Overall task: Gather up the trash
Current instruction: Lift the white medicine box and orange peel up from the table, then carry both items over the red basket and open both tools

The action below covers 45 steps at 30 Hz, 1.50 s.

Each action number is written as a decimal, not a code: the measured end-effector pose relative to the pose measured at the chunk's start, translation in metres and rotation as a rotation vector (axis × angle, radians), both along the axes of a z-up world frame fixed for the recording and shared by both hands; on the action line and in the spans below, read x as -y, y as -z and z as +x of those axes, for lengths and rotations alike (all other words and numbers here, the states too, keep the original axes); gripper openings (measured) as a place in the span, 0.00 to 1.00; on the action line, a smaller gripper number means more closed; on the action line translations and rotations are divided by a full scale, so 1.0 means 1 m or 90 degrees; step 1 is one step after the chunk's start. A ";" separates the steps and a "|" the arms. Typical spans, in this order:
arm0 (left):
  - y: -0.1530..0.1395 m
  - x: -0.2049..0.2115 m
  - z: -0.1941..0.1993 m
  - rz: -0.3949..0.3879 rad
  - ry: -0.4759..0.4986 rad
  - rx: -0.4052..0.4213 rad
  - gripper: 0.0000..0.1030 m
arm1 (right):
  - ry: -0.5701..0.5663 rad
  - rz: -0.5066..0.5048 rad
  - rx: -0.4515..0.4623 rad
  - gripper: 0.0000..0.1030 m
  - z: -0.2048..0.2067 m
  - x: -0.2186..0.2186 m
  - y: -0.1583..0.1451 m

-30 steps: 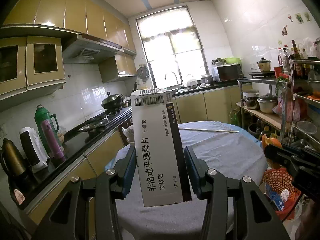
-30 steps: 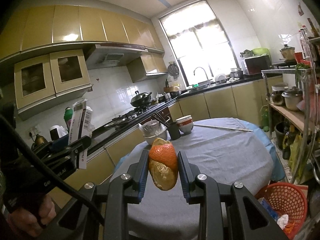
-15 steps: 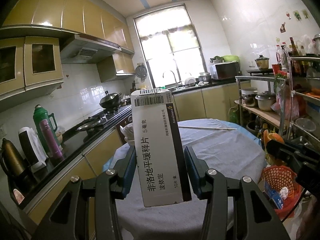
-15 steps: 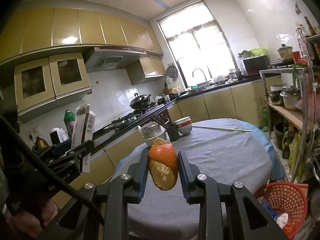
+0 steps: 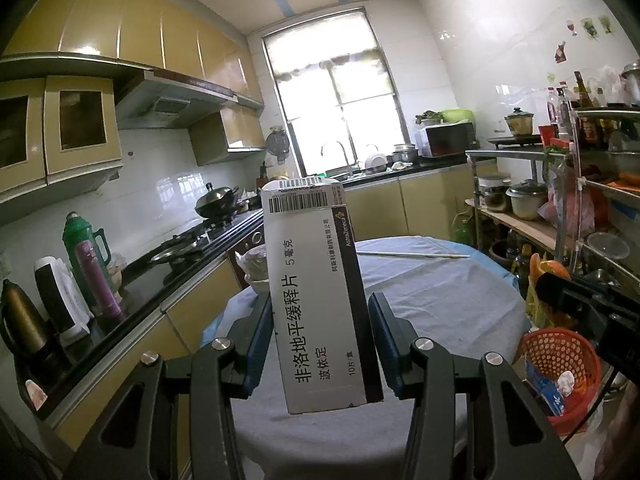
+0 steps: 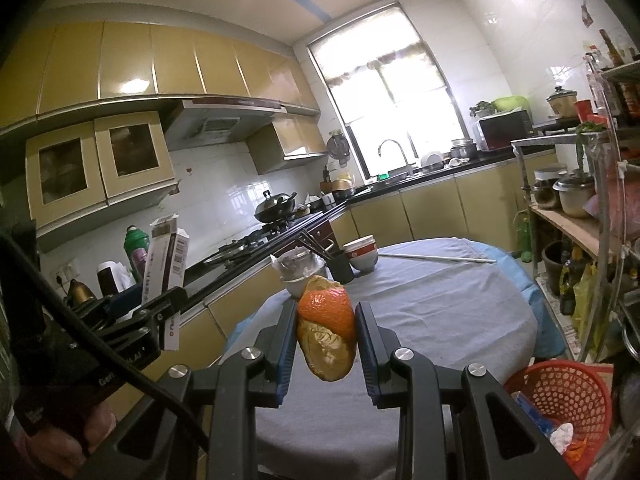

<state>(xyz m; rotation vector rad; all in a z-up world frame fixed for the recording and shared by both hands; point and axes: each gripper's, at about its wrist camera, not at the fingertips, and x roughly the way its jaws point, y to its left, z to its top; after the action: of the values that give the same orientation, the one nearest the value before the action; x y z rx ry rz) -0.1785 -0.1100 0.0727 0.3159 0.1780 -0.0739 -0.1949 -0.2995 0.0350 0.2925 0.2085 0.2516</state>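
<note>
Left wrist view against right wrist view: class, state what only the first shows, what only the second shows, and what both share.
Only the left wrist view shows the printed face and barcode of the medicine box clamped upright in the left gripper. Only the right wrist view shows the orange peel's full shape in the right gripper, plus stacked bowls and a dark cup with chopsticks on the table. Both share the round cloth-covered table, the white stick lying on it, and the red basket on the floor.
</note>
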 end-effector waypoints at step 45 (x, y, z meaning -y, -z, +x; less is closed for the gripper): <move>0.113 0.179 0.052 0.065 0.395 -0.338 0.48 | 0.227 0.222 -0.163 0.30 -0.040 0.214 0.113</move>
<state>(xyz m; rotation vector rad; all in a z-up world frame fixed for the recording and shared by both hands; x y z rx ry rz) -0.1260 -0.2888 -0.0400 0.4410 0.6070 -0.7686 -0.2346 -0.5136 -0.0780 0.7008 0.3614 -0.1083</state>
